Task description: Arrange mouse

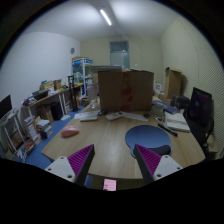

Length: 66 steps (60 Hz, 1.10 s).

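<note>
1. Mouse: I cannot pick it out for certain; the only likely thing is a small reddish object point(70, 131) lying on the counter point(110, 140), ahead of the fingers and off to their left, well apart from them.
2. The hand-held gripper point(114, 150) is released: its two fingers are spread with a wide gap and hold nothing, and the magenta pads point(82, 158) face each other over bare wood.
3. Just ahead of the right finger lies a round blue mat point(148, 135), flat on the counter (nothing rests on it that I can see).
4. The counter is light brown wood. Beyond the mat, to the right, are papers point(176, 122) and a dark monitor point(201, 106).
5. At the far side stands a large cardboard box point(125, 90).
6. The room has pale walls, cluttered shelves point(45, 100) on the left and a lit strip lamp point(105, 17) on the ceiling.
</note>
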{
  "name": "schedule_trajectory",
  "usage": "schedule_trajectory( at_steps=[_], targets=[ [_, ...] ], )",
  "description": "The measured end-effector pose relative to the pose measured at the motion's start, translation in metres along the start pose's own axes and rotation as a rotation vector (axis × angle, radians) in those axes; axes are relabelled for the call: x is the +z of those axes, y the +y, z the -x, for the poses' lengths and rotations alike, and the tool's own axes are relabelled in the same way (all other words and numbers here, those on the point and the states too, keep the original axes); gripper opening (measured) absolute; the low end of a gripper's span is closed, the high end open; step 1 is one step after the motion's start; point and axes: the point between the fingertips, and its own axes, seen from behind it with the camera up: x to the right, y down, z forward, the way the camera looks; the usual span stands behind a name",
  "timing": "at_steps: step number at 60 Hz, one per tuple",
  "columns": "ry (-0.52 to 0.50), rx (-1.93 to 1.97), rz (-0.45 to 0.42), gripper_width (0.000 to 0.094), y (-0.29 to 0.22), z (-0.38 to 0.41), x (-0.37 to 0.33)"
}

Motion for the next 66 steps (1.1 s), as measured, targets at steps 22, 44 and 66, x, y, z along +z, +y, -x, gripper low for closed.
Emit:
schedule_trajectory(
  at_steps=[22,44,66],
  targets=[
    [-0.140,-0.114,0.024,0.0838,0.008,0.119,0.042],
    [-0.266,-0.097,0.164,0.0855,0.045,0.264,0.159],
    [-0.083,-0.018,0.201,0.0841,0.022,0.267,0.254]
  ],
)
